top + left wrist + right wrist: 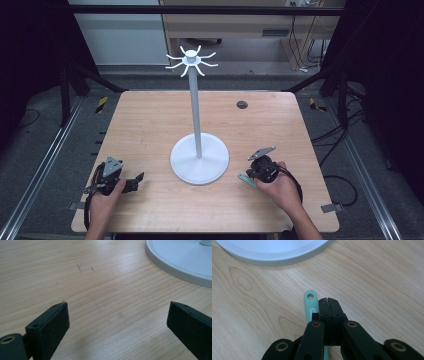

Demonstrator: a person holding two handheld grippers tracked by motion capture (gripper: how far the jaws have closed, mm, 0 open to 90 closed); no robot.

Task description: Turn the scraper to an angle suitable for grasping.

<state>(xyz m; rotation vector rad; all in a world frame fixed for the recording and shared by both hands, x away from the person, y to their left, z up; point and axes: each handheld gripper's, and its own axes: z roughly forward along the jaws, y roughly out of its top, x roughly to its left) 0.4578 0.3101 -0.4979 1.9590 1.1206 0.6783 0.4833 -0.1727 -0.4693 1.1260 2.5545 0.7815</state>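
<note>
A white hanger stand (199, 120) is standing upright near the middle of the wooden table (150, 125), its thin pole rising from a round base (200, 167) to a crown of short hooks (192, 60).

The right gripper (328, 300) is resting just to the right of that base, held in the person's right hand (281, 189), with its jaws pressed together and nothing between them. A teal handle (310, 305) is lying flat on the table beside and partly under those jaws; its long axis is running toward the base, and its rounded end with a hanging hole is pointing at the base while staying clear of it. Its other end is hiding beneath the gripper.

The left gripper (117, 315) is sitting left of the base in the left hand (102, 202), jaws spread wide over bare wood.
</note>
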